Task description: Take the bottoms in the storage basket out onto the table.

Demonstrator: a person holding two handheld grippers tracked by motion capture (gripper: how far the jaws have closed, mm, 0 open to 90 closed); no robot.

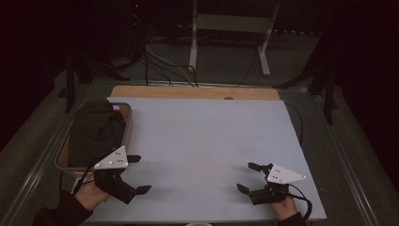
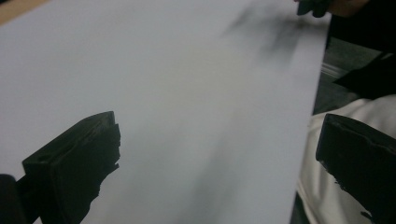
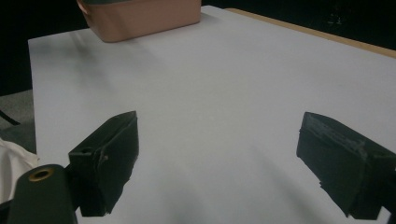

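In the high view the dark cloth [image 1: 96,129] in the tray [image 1: 126,123] is too dim to make out its folds or kind. The person's forearms are cut off by the bottom edge. In the right gripper view the tray [image 3: 140,16] is cut off at the top edge. In the left gripper view the far tool [image 2: 314,5] is blurred and cropped at the top edge.

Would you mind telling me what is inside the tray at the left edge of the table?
The tray holds a dark, crumpled thing, perhaps cloth. It covers most of the tray floor, so anything beneath is hidden.
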